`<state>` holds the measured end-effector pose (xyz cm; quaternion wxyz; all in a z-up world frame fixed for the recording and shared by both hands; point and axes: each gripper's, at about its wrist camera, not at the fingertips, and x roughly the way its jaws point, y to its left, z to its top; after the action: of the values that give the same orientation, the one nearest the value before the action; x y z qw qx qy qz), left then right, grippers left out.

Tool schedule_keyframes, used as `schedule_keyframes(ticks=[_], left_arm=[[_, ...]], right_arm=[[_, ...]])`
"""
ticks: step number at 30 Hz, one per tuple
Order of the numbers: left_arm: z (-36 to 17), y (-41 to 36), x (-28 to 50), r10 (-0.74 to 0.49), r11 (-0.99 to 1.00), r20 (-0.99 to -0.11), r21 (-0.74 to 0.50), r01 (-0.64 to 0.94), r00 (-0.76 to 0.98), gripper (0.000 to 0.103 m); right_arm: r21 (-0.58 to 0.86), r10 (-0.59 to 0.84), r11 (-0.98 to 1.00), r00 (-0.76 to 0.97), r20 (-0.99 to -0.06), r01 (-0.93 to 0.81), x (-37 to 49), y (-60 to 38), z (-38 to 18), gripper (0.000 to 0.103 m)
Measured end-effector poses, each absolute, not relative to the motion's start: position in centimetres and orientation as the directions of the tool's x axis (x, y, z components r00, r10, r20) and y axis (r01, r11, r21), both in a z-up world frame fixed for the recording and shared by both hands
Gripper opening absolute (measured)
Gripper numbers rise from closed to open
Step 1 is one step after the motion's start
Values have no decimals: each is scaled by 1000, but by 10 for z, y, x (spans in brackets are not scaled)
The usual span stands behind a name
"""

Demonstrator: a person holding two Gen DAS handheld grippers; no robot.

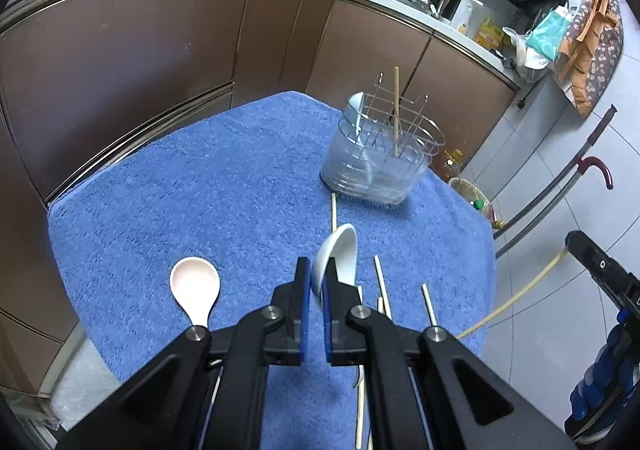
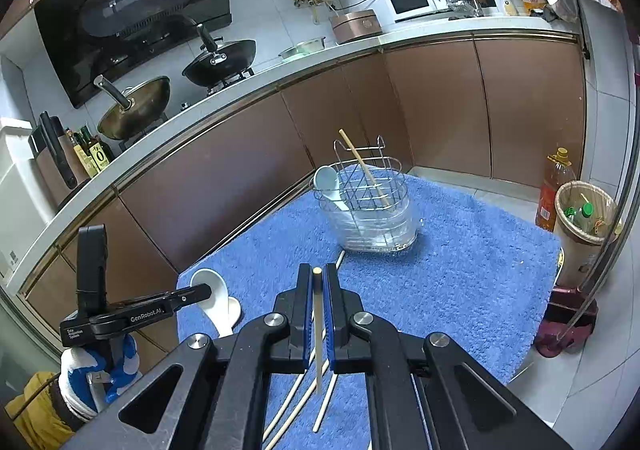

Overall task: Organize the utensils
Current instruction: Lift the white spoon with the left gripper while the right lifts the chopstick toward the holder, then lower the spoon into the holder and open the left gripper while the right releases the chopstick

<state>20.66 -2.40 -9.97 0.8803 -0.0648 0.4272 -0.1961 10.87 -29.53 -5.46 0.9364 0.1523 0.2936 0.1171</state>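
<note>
Left gripper (image 1: pixel 317 282), lower centre of its view, is clamped on a white spoon (image 1: pixel 338 254) lifted off the blue mat (image 1: pixel 200 178). Right gripper (image 2: pixel 318 290) pinches one chopstick (image 2: pixel 318 330) upright between its pads. Upper centre right stands the wire utensil holder (image 2: pixel 366 206), containing a spoon and a chopstick. Loose chopsticks (image 2: pixel 298 402) lie on the mat below.

Both tongs, left tongs (image 1: pixel 317 277) and right tongs (image 2: pixel 319 286), are black with blue pads (image 2: pixel 307 314) and shiny round silver screws (image 2: pixel 275 319).
</note>
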Motion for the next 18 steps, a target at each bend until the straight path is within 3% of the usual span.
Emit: schedule_keyframes(ticks=[11,18], left_arm=[[-69,-41,242,-448,894,-674,-320,313,588,5],[-31,-70,276,-464,886,-605,-318,339,647,5]], right_arm=[[328,277,937,828,-488,-120,128,-309,-35,5],[330,259,936,873,-413,-122,152,-325,3,5]])
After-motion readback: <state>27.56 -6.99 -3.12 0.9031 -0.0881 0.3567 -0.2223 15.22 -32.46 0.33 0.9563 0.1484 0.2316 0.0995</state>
